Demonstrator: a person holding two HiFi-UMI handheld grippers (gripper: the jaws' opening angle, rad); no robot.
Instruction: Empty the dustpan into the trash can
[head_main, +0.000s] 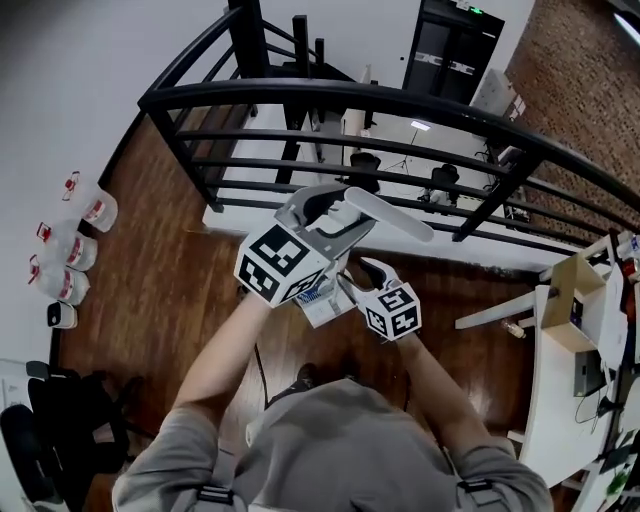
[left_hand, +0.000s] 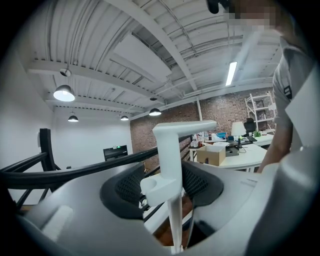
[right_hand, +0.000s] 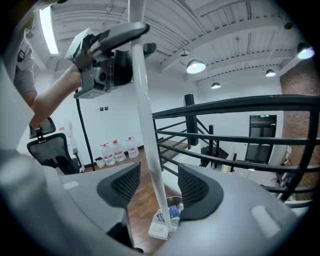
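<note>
The dustpan has a long white pole (right_hand: 145, 125) ending in a bent white top grip (head_main: 390, 213); its white pan with a blue label (right_hand: 165, 222) hangs low over the wood floor. My left gripper (head_main: 345, 222) is shut on the pole just under the top grip (left_hand: 185, 127), at a white clip (left_hand: 160, 187). It also shows high in the right gripper view, clamped on the pole. My right gripper (head_main: 362, 275) sits lower and is open; the pole runs between its pads (right_hand: 197, 187) without touching them. A grey round rim (right_hand: 175, 202) shows behind the pan; I cannot tell what it is.
A black metal railing (head_main: 400, 110) curves right in front of me, with a drop to a lower floor beyond. Water jugs (head_main: 75, 250) line the left wall. A white desk (head_main: 570, 380) with a cardboard box (head_main: 572, 300) stands at right, a black chair (head_main: 40, 430) at bottom left.
</note>
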